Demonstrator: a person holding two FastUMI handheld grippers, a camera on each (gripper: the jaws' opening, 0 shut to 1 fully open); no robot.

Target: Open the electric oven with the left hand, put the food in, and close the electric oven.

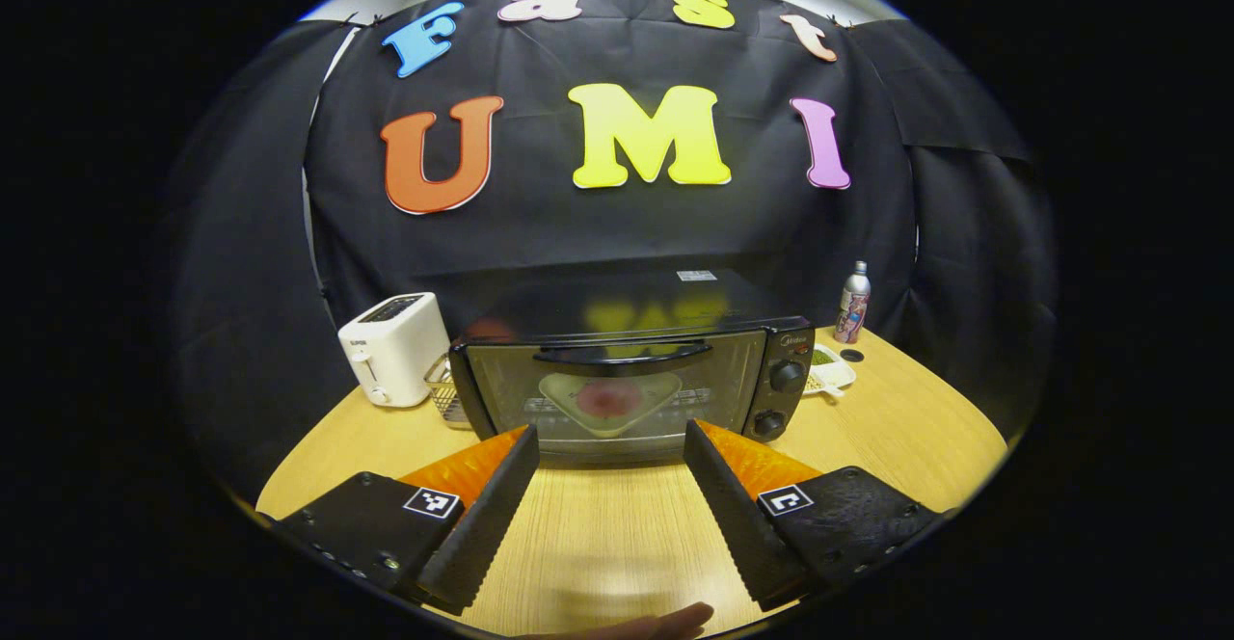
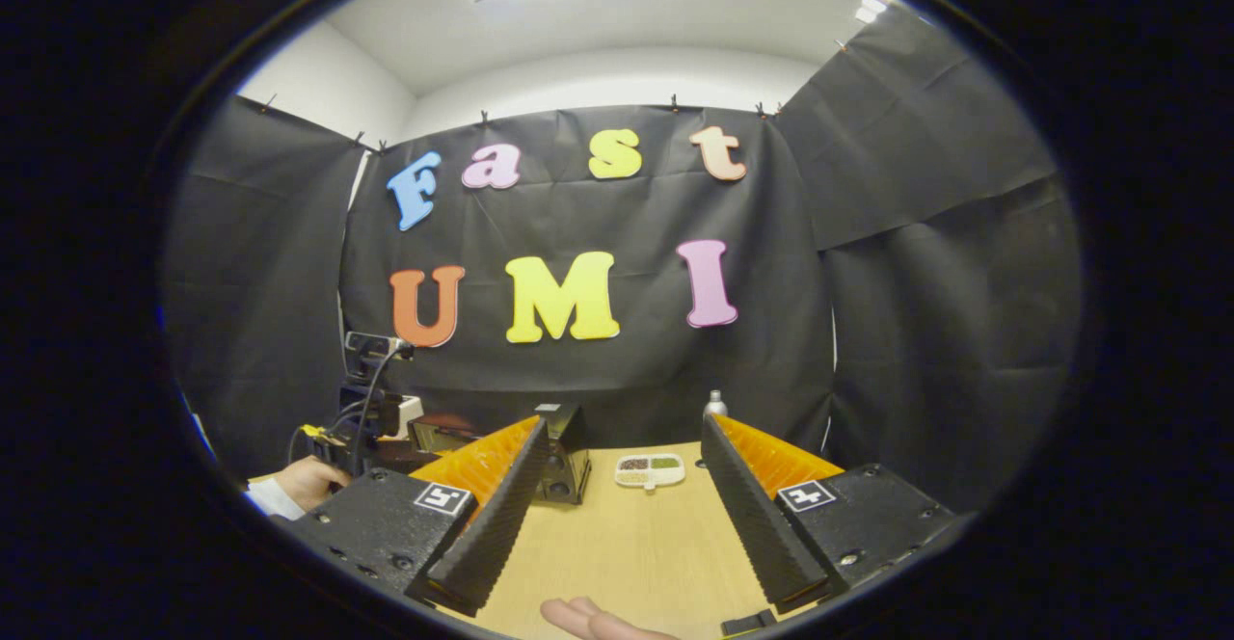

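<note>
The black electric oven [image 1: 627, 317] stands on the wooden table straight ahead in the left gripper view, with its glass door shut. Through the glass I see a pale plate with reddish food [image 1: 607, 397] on the rack. The door handle [image 1: 622, 357] runs along the top of the door. My left gripper [image 1: 610, 431] is open and empty, its tips just short of the door's lower edge. My right gripper [image 2: 626, 425] is open and empty above the table, to the right of the oven [image 2: 564, 457].
A white toaster [image 1: 393, 346] and a wire basket [image 1: 445, 391] stand left of the oven. To its right are a white compartment dish [image 1: 827, 368] and a bottle [image 1: 853, 303]. A hand [image 2: 308, 479] in a white sleeve is at the left of the right gripper view.
</note>
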